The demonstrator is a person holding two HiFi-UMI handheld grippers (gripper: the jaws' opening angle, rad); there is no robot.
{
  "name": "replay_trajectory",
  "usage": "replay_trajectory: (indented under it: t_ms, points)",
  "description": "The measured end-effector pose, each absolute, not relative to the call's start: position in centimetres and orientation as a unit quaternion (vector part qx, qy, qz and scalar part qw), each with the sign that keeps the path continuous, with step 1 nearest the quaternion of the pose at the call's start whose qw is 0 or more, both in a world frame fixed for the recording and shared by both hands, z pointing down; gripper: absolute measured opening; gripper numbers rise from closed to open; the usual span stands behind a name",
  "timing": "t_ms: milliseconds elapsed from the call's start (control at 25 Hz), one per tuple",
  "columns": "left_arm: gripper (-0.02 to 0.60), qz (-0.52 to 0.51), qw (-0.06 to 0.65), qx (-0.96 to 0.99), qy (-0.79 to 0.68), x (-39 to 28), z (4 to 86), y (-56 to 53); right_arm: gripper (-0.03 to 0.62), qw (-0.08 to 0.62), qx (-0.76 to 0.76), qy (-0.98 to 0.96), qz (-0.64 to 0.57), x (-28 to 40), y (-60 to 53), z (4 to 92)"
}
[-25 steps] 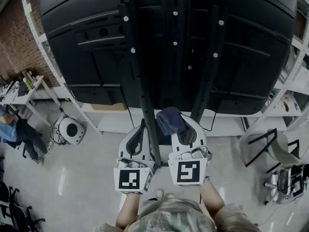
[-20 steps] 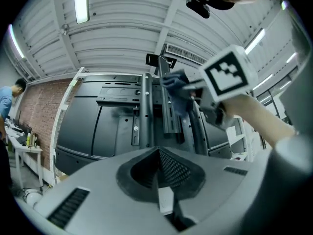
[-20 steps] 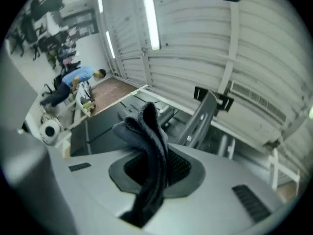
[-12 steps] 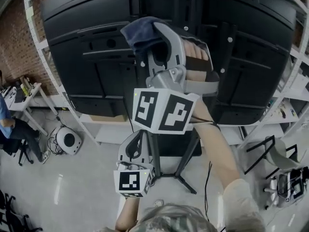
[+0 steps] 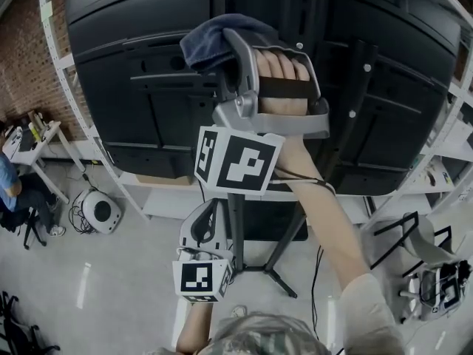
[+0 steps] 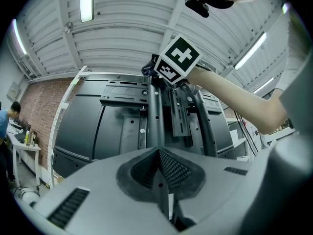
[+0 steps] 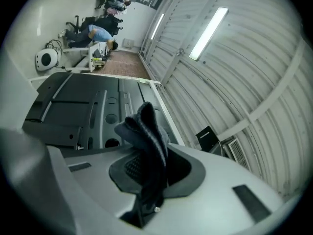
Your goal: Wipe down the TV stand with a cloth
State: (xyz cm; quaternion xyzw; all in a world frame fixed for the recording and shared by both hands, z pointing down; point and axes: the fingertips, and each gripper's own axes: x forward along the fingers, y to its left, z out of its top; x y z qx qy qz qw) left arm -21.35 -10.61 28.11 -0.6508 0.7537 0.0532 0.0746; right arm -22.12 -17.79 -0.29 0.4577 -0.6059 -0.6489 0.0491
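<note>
the cloth (image 7: 146, 131) is soft, fuzzy dark blue fabric. the tv stand (image 6: 155, 116) is matt black metal. the left tool (image 6: 160, 173) is smooth grey plastic with bumpy black pads (image 6: 173, 169). the floor (image 5: 133, 272) shines.

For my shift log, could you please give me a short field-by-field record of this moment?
Right gripper: shut on dark blue cloth, raised high in front of the TV stand
Left gripper: shut, nothing between the jaws, held low by the stand's pole
Cloth contact: cannot tell whether it touches the stand
Behind stand: black TV back panel
Surroundings: white shelving; seated person at far left
</note>
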Motion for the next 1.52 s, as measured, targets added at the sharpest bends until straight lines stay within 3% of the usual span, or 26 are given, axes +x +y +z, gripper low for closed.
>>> replay_trajectory:
  t_ms: [1520]
  points:
    - [0.015, 0.061, 0.04, -0.662, 0.746, -21.4, 30.7, -9.0, 0.057, 0.164, 0.417, -0.633, -0.631, -22.3, -17.6, 14.5]
